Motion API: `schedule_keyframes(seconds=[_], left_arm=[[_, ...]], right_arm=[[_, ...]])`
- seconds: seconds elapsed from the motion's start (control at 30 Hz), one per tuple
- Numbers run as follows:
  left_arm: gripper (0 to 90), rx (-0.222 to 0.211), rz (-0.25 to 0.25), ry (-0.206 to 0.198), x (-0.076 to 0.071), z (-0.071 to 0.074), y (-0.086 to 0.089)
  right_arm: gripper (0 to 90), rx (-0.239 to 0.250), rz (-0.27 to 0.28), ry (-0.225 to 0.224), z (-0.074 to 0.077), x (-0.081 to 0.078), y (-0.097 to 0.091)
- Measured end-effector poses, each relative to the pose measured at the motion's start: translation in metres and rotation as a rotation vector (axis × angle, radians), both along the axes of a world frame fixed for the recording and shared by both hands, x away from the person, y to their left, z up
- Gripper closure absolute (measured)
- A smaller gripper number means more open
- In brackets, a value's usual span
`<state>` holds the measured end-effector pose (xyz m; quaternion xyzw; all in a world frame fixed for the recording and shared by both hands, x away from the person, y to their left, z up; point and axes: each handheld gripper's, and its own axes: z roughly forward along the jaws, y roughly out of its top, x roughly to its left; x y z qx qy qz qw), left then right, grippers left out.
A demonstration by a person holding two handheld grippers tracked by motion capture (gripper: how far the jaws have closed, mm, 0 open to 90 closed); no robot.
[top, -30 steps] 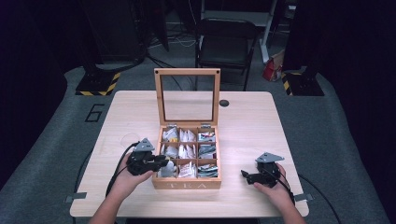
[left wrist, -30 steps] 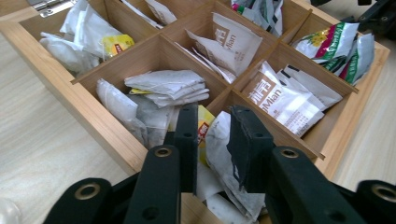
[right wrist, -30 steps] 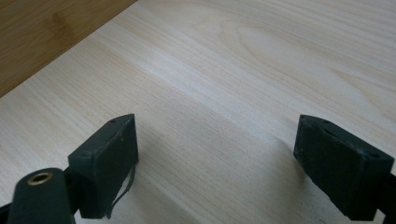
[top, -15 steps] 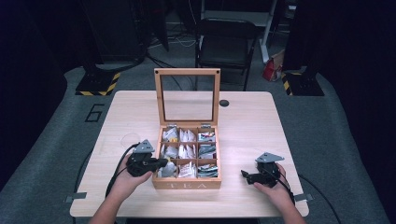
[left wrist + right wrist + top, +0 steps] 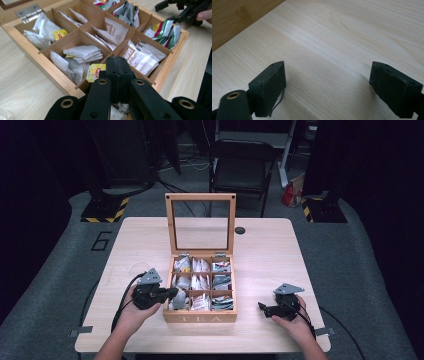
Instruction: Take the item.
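Observation:
A wooden tea box [image 5: 200,317] stands open mid-table, its glass lid [image 5: 200,196] upright, its compartments packed with tea sachets [image 5: 200,282]. My left gripper [image 5: 175,294] reaches over the box's left wall into the front-left compartment. In the left gripper view its jaws [image 5: 120,67] are pressed together above white paper sachets, with a yellow-labelled sachet [image 5: 95,71] just beside them. Whether a sachet is pinched is hidden. My right gripper [image 5: 262,307] rests on the table to the right of the box. Its jaws [image 5: 328,82] stand wide open over bare wood.
The box's wooden wall [image 5: 57,80] runs below the left jaws. The other hand's gripper [image 5: 182,10] shows beyond the box in the left gripper view. A small black disc [image 5: 240,230] lies at the back of the table. A chair [image 5: 242,170] stands behind it.

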<state>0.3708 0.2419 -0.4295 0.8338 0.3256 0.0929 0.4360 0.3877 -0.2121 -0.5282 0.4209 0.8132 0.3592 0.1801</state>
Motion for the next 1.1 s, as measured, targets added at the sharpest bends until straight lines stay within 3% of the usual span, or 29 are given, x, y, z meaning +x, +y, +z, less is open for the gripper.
schedule_keyframes(seconds=[0.23,0.4,0.8,1.1], left_arm=[[89.9,0.004,-0.002,-0.04,-0.004,0.011,-0.001],[89.9,-0.008,0.009,-0.04,-0.007,0.017,-0.001],[89.9,-0.033,0.014,-0.083,-0.009,0.039,-0.001],[89.9,-0.026,0.035,-0.102,-0.004,0.054,0.005]], right_arm=[[13.0,0.0,-0.001,0.0,0.0,0.0,0.0],[13.0,0.0,0.0,0.0,0.0,0.0,0.0],[13.0,0.0,0.0,0.0,0.0,0.0,0.0],[13.0,0.0,-0.003,-0.001,0.0,0.0,0.0]])
